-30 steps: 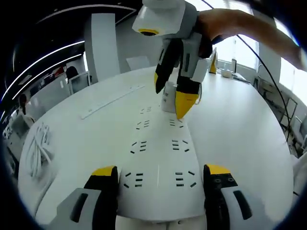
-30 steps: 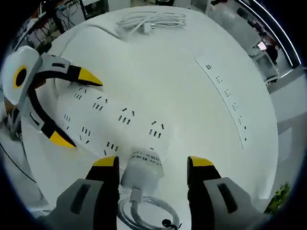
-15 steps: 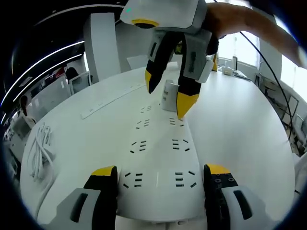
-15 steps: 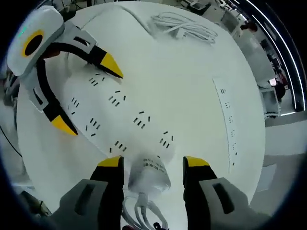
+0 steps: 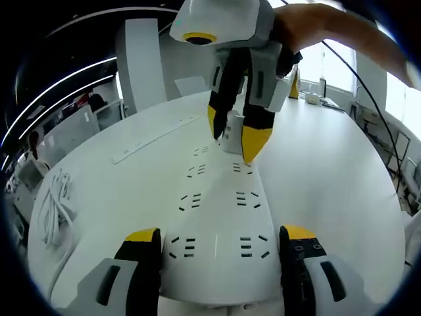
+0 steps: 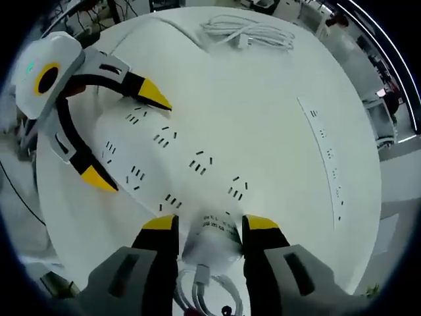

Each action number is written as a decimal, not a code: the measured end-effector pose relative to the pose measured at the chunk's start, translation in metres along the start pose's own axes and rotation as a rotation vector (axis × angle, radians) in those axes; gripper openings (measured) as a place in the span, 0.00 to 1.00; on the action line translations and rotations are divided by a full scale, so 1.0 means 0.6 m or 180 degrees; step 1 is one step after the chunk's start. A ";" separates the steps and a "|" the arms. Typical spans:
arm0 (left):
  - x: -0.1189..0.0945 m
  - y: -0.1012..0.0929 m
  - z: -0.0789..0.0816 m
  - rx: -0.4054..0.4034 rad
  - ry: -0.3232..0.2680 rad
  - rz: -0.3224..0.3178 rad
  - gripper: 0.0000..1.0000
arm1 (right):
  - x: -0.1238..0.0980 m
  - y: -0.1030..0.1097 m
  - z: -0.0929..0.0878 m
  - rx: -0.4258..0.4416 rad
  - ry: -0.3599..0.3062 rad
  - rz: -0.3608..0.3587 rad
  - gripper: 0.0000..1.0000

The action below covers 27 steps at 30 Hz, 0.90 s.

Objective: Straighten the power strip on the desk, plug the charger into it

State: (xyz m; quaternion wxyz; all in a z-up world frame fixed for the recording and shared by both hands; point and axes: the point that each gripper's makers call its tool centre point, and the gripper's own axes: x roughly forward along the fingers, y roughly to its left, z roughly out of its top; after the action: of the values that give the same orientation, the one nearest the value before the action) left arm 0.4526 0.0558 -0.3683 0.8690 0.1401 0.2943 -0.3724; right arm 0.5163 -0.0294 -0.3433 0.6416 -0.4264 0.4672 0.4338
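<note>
While both cameras ride on the grippers, each one cuts off its own jaws at the bottom edge.

Desk: the white round desk (image 5: 118,191) carries everything; its far rim curves past 12 o'clock in the left gripper view.

Power strip: the wide white power strip (image 5: 217,224) runs from 6 o'clock up toward the centre in the left gripper view, with two rows of dark sockets. In the right gripper view it lies slantwise from 9 o'clock down to 6 o'clock (image 6: 171,161); its near end is hidden behind the charger.

Left gripper: the left gripper (image 5: 217,240) stands wide open, one yellow tip on each long side of the strip's near end. Whether the tips touch the strip's edges cannot be told. From the other camera it shows at 9 o'clock (image 6: 128,141), straddling the strip.

Right gripper: the right gripper (image 6: 209,222) has its jaws closed in on the charger, yellow tips tight against its sides. It hangs at 12 o'clock in the left gripper view (image 5: 233,131).

Charger: the white charger (image 6: 212,242) sits at the strip's end by the last sockets; its prongs are hidden, so whether it is seated cannot be told. Its printed label is too small to read. White cable (image 6: 210,289) trails down to 6 o'clock, cut off.

Other items: a narrow white socket bar (image 6: 325,158) lies at 3 o'clock, and a coiled white cord (image 6: 247,33) at 12 o'clock.
</note>
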 end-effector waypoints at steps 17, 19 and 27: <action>0.001 0.000 0.000 -0.0007 0.0007 0.0003 0.74 | 0.001 -0.004 0.000 -0.0044 -0.0047 0.0011 0.37; 0.001 -0.001 0.000 -0.0008 0.0014 0.0003 0.74 | 0.000 -0.004 0.000 -0.0017 -0.0061 -0.0004 0.37; 0.002 -0.001 -0.001 -0.0026 0.0089 -0.0003 0.74 | -0.001 -0.004 0.000 0.0136 -0.0064 -0.0007 0.35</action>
State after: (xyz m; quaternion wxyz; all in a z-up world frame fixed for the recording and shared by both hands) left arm 0.4527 0.0550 -0.3694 0.8651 0.1416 0.3080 -0.3696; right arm 0.5186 -0.0299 -0.3426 0.6557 -0.4087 0.4695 0.4273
